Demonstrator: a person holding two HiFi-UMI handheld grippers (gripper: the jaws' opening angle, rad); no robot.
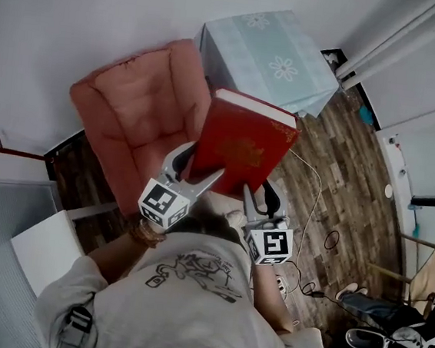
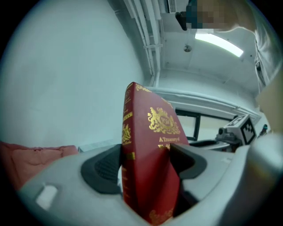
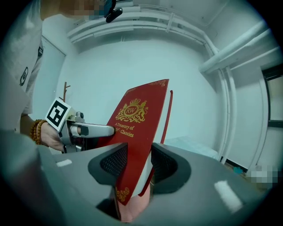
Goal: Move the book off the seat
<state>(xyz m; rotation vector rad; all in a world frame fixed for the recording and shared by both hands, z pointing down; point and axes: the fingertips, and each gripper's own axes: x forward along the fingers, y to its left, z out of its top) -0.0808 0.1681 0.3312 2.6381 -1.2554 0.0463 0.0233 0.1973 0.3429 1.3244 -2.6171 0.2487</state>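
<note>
Where the book was: the red hardback book (image 1: 239,152) hung in the air, tilted, clear of the seat and held up in front of the person by 2 grippers.
Book cover: gold crest and gold lettering on the front (the title was only partly readable).
Left gripper: the left gripper (image 1: 199,166) had its 2 dark pads pressed on the book's lower part at the spine side, 1 pad on each cover, as the left gripper view showed (image 2: 146,163).
Right gripper: the right gripper (image 1: 264,197) was clamped on the book's lower edge at the other corner; in its own view (image 3: 135,165) the pads squeezed the cover and pages between them.
Armchair: a salmon-pink armchair (image 1: 139,107) stood against the wall, below and to the left of the book in the head view, its seat bare.
Table: a table under a pale blue floral cloth (image 1: 268,59) stood just beside the armchair.
Floor: dark wood planks (image 1: 340,182), with a thin cable (image 1: 313,187) trailing across them.
Person: grey printed shirt (image 1: 189,298), bead bracelet (image 1: 147,234) on the left wrist.
</note>
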